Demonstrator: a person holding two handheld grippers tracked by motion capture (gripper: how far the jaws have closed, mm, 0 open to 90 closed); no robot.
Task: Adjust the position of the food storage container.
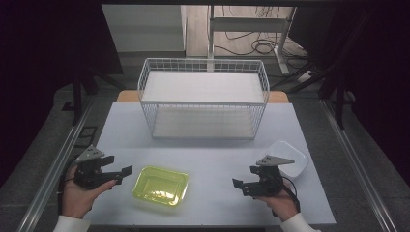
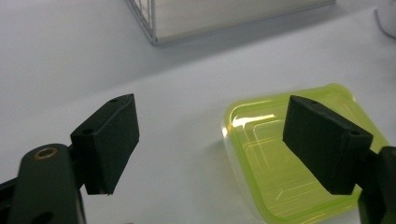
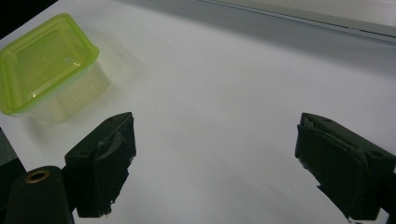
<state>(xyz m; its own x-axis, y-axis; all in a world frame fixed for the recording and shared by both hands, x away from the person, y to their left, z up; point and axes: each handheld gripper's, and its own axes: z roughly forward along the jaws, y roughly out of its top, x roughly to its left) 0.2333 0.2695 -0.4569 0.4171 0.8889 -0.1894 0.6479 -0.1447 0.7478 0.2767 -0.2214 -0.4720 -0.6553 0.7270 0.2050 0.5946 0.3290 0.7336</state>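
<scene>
Evidently both tools are poised to start: the left gripper (image 1: 117,175), jaws spread and empty, sits just beside the green-lidded container (image 1: 161,185) and points at it, well placed for a grab from that side. That container rests on the white table (image 1: 217,154) near the front edge. Behind stands an empty wire basket (image 1: 203,96). The right gripper (image 1: 240,186), jaws likewise apart and holding nothing, faces inward, with a clear container (image 1: 292,157) just behind it.

Yellow-green lidded box (image 1: 160,185), flat, table front.
</scene>
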